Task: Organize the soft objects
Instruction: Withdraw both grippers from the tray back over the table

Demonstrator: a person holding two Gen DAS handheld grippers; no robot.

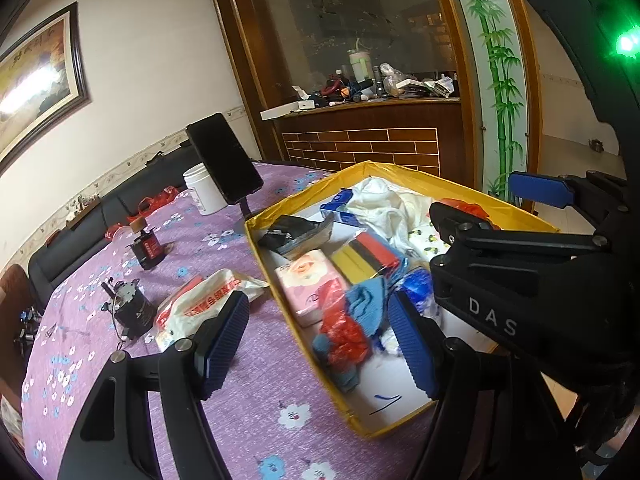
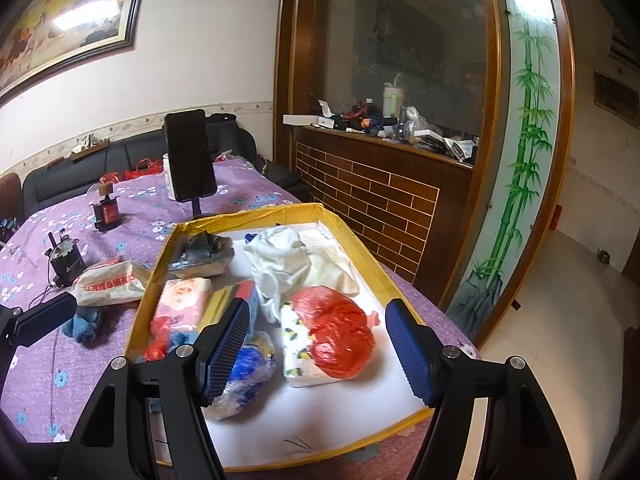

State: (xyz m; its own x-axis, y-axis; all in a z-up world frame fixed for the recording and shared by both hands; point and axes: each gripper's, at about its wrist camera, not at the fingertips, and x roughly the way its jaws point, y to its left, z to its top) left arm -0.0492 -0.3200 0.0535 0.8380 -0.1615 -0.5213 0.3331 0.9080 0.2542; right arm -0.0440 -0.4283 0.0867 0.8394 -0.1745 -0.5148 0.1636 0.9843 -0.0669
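1. The counter (image 2: 100, 380), under a purple flowered cloth, is carrying a yellow-rimmed tray (image 2: 404, 292) along its right edge, already crowded with soft things.
2. A white printed bag (image 1: 200, 304) is lying on the cloth just beside the tray's left rim, its long axis running roughly toward that rim; it is probably the next thing to tidy.
3. The left tool (image 1: 320, 344) is hanging released and empty, straddling that rim, with the bag just left of its fingers.
4. The right tool (image 2: 316, 348) is hovering released over a red bag (image 2: 340, 332) inside the tray, farther from the white bag.
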